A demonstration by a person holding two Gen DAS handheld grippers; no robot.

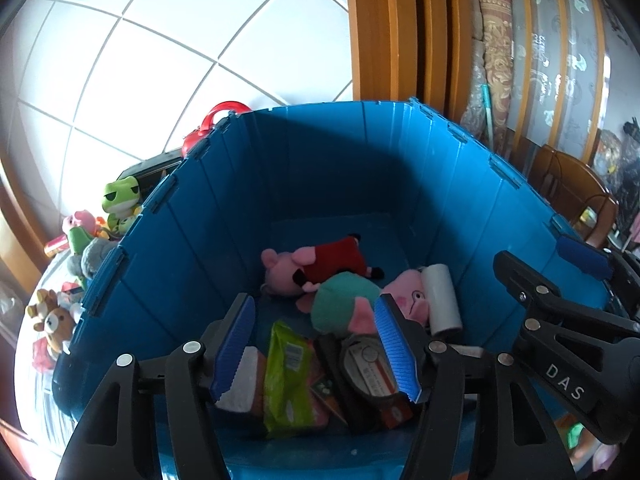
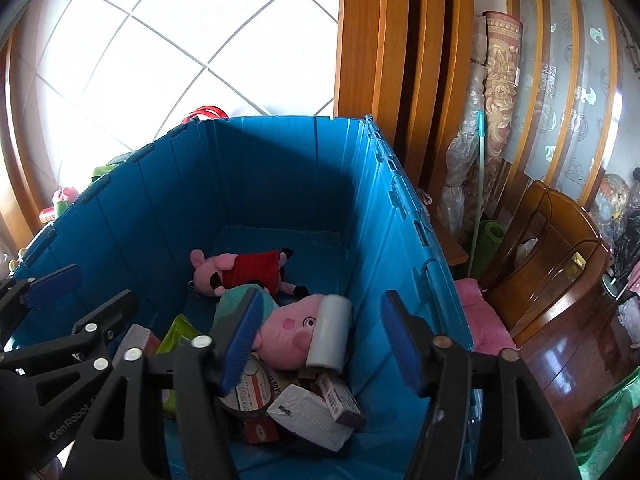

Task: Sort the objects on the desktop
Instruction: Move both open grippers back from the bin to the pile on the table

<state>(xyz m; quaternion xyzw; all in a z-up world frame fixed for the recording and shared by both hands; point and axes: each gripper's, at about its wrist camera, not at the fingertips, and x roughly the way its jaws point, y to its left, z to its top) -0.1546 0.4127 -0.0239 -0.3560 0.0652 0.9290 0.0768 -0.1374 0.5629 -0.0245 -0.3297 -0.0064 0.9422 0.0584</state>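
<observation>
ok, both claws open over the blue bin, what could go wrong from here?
1. The white roll leans on the pig plush; another drop could topple it.
2. The left claw and right claw hang close together and may clash.
3. The toys beside the blue bin, like the frog plush, sit near its wall.

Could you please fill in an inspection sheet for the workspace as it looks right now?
Surface: blue bin, bare floor at its far end.
Job's things: two pig plushes, white roll, green packet, boxes lie inside.
Clutter: frog plush, bear plush outside the bin.
Grippers: left gripper and right gripper open, nothing between the jaws.
Cables: nothing seen.
Surroundings: tiled wall, wooden chair.
</observation>
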